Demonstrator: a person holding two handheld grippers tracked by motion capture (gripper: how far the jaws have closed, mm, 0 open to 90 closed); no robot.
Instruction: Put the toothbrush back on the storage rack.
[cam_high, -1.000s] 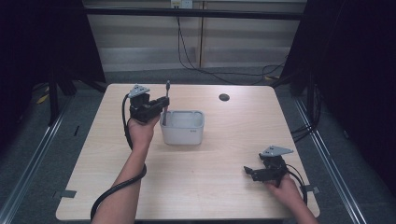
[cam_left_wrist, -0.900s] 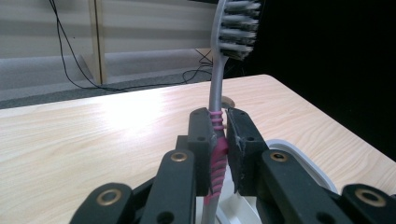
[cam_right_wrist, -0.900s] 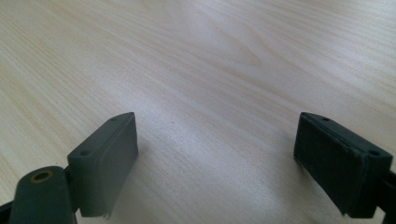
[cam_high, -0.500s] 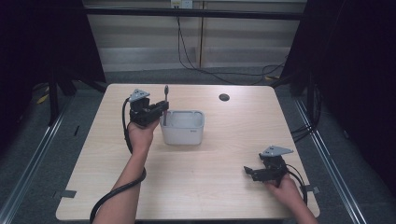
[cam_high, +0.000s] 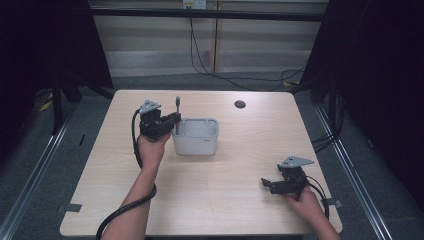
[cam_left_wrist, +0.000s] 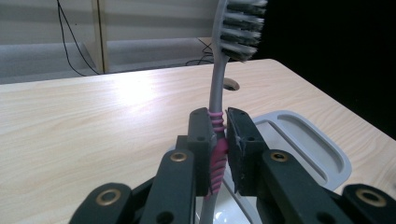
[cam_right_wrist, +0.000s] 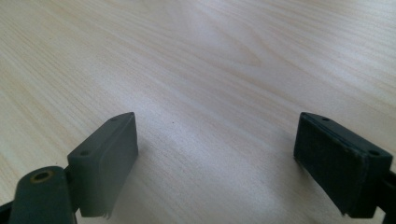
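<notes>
Little has moved since the earlier pictures: the left gripper (cam_high: 172, 120) stays beside the tub, shifted only slightly, and the right gripper (cam_high: 266, 183) has kept its place.

Left gripper: jaws closed tight on the toothbrush (cam_left_wrist: 219, 88). In the left gripper view (cam_left_wrist: 219, 135) the pads clamp the pink ribbed part of the grey handle. The toothbrush stands upright, bristle head above the jaws, lower handle running down below them. In the high view the toothbrush (cam_high: 177, 112) rises just beside the left wall of the tub (cam_high: 196, 140), at its far left corner. Whether the handle's lower end touches the tub cannot be told.

Right gripper: jaws wide apart, nothing between them. In the right gripper view (cam_right_wrist: 215, 158) the bare wood of the table (cam_right_wrist: 210, 56) lies under and between the pads. This gripper sits well apart from the tub, toward the near right corner of the table (cam_high: 235, 210).

Tub: grey-white, rectangular, open on top, roughly at the middle of the table, slightly left. A small dark round hole (cam_high: 240, 104) lies beyond the tub, to its right, near the far edge.
</notes>
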